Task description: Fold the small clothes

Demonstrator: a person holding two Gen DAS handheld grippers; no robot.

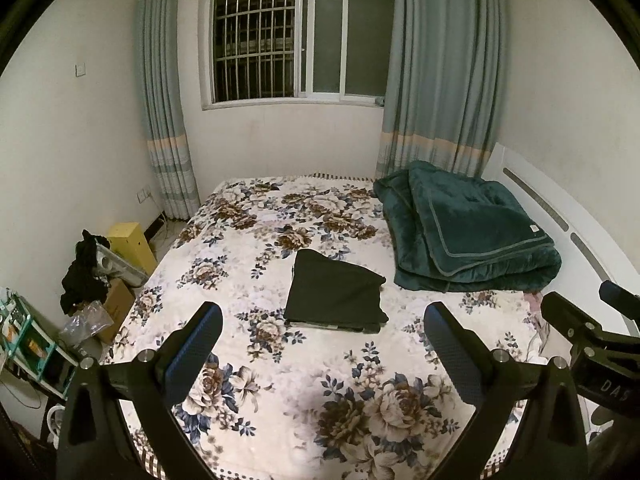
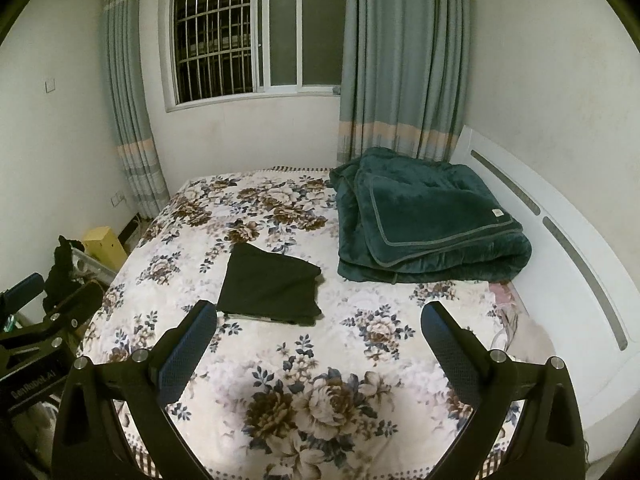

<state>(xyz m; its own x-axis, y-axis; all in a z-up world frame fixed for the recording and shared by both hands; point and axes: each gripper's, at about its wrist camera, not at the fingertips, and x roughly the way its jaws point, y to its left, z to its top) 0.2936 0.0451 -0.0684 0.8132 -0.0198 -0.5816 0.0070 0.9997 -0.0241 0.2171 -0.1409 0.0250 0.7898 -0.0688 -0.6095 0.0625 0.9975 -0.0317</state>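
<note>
A small dark green garment (image 1: 335, 294) lies folded into a flat rectangle on the floral bedspread (image 1: 248, 248), near the middle of the bed. It also shows in the right wrist view (image 2: 272, 286). My left gripper (image 1: 323, 320) is open and empty, held above the bed's near part, short of the garment. My right gripper (image 2: 319, 318) is open and empty, held above the bed to the right of the garment. The right gripper's body shows at the right edge of the left wrist view (image 1: 588, 328).
A folded teal blanket (image 1: 468, 232) lies at the bed's far right by the white headboard (image 1: 560, 216). Left of the bed stand a yellow box (image 1: 134, 246), cardboard boxes with black clothes (image 1: 84, 276) and a shelf (image 1: 24, 336). Window and curtains are behind.
</note>
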